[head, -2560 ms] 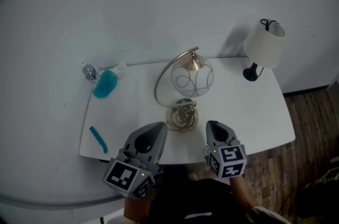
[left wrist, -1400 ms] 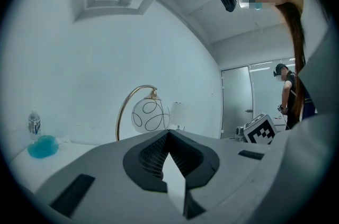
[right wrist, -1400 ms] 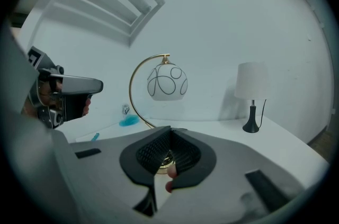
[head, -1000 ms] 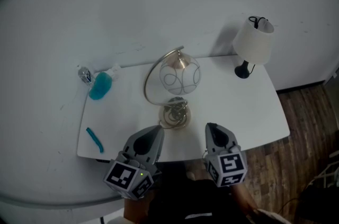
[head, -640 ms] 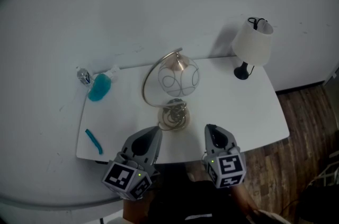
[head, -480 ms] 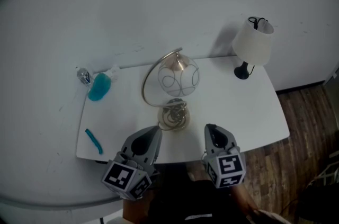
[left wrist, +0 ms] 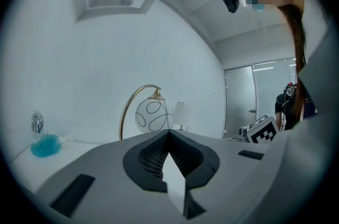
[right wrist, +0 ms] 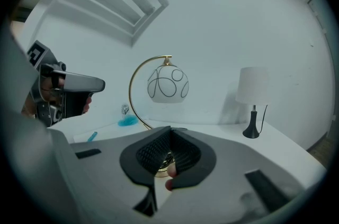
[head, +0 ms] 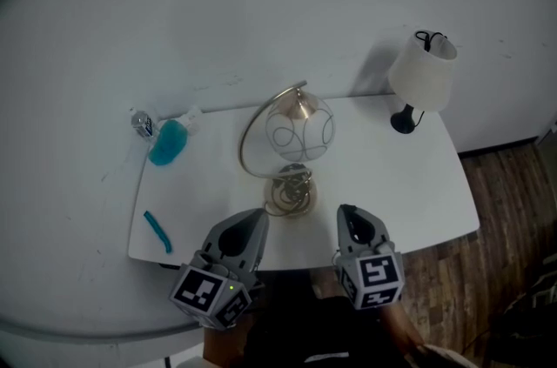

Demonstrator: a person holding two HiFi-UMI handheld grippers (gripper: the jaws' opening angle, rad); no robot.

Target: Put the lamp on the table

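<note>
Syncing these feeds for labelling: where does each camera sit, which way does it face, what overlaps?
Head view: on the person's head, facing steeply down onto the white table; left gripper and right gripper show at the bottom.
Left gripper view: rides the left gripper, looking along its shut jaws toward the globe lamp; the person shows at right.
Right gripper view: rides the right gripper, looking along its shut jaws toward the globe lamp and shade lamp; the left gripper shows at left.
Shared: all three show the globe lamp.
</note>
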